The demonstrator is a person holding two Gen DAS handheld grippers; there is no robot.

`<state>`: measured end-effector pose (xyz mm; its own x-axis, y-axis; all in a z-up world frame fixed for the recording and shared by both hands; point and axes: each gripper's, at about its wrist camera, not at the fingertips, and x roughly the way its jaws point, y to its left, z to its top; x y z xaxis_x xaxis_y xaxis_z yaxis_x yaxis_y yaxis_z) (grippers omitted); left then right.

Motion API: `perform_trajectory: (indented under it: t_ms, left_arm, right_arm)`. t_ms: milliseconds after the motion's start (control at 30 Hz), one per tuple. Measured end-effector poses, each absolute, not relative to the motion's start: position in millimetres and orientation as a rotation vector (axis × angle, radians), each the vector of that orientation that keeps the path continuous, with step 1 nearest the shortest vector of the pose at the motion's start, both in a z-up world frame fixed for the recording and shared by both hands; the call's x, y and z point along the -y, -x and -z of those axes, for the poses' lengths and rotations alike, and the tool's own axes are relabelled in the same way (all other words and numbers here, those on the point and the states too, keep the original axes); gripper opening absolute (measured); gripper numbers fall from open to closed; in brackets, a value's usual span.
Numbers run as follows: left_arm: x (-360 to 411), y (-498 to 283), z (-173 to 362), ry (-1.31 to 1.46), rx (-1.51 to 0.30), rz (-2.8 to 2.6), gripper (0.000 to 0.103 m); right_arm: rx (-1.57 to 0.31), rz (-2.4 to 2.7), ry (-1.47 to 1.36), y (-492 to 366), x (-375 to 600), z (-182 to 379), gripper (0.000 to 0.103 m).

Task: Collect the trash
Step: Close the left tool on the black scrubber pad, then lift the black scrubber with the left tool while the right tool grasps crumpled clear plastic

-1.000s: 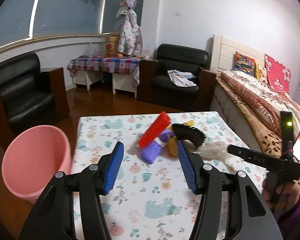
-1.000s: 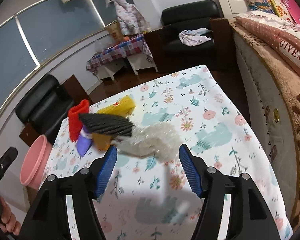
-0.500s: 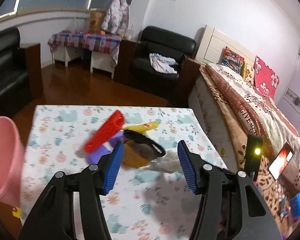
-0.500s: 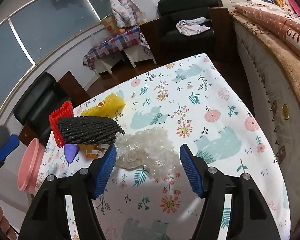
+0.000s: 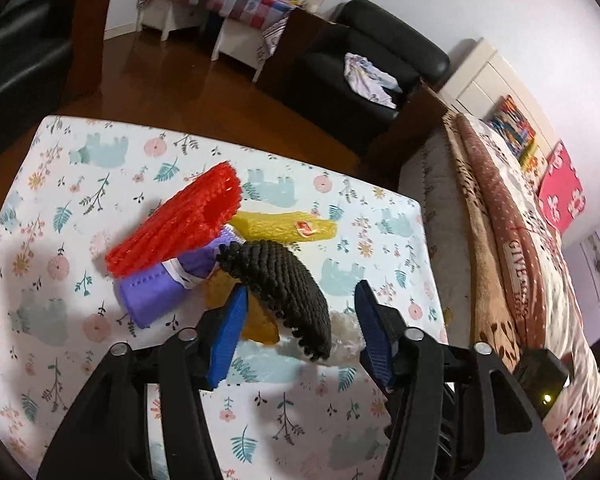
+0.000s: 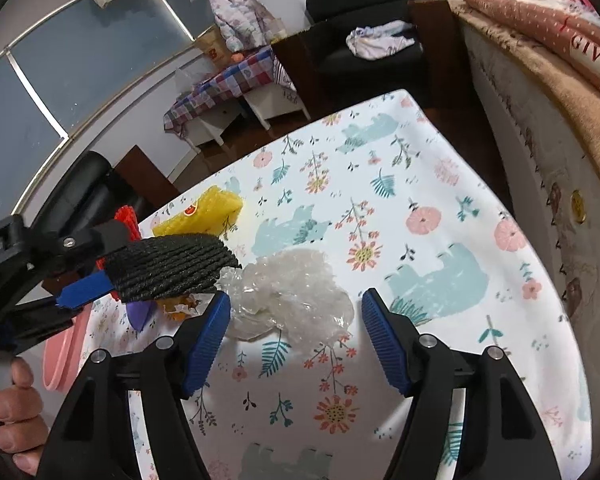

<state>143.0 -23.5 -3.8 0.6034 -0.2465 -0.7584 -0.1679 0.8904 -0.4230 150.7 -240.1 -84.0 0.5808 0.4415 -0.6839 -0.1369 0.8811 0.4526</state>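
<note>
A trash pile lies on the floral tablecloth point(image 5: 80, 184): a red foam net point(image 5: 180, 228), a yellow foam net point(image 5: 284, 228), a purple wrapper point(image 5: 156, 292), an orange scrap point(image 5: 260, 324), a black foam net point(image 5: 284, 288) and crumpled clear plastic point(image 6: 292, 300). My left gripper point(image 5: 300, 320) hangs over the black foam net point(image 6: 172, 268). Its jaws are closing with the net between them, and the right pad is still clear of it. My right gripper point(image 6: 296, 320) straddles the clear plastic. Its jaws are opening and its pads do not touch the plastic.
A pink bucket point(image 6: 68, 356) stands on the floor past the table's left edge. A bed point(image 5: 500, 220) runs close along the table's right side. Black armchairs point(image 5: 364, 60) and a wooden floor lie beyond. A hand point(image 6: 8, 420) holds the left gripper.
My left gripper swung right and down over the pile, so the black net now lies between its narrowing jaws. My right gripper dropped a little closer to the clear plastic.
</note>
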Motion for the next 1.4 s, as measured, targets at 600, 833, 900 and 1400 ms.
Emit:
perform_trajectory:
  t_ms: [600,833,900,1400]
  left_arm:
    - [11.9,-79.5,-22.1,0.359,-0.811,0.07,0.009]
    - [7.8,-40.4,-49.2,0.267,-0.703,0.06,0.009]
    - [6.5,-27.7,-58.4,0.233,-0.663,0.053,0.009]
    - [-44.6,20.1,-71.2,0.211,-0.569,-0.065,0.009]
  right_arm:
    - [-0.95,-0.506,-0.291,-142.6,217.7,76.4,0.016]
    - [-0.94,-0.6,-0.247,-126.7,197.0,64.0,0.015]
    - [-0.939,-0.629,-0.233,-120.2,190.4,60.3,0.015]
    - [-1.022,-0.783,-0.073,-63.2,116.8,65.1,0.017]
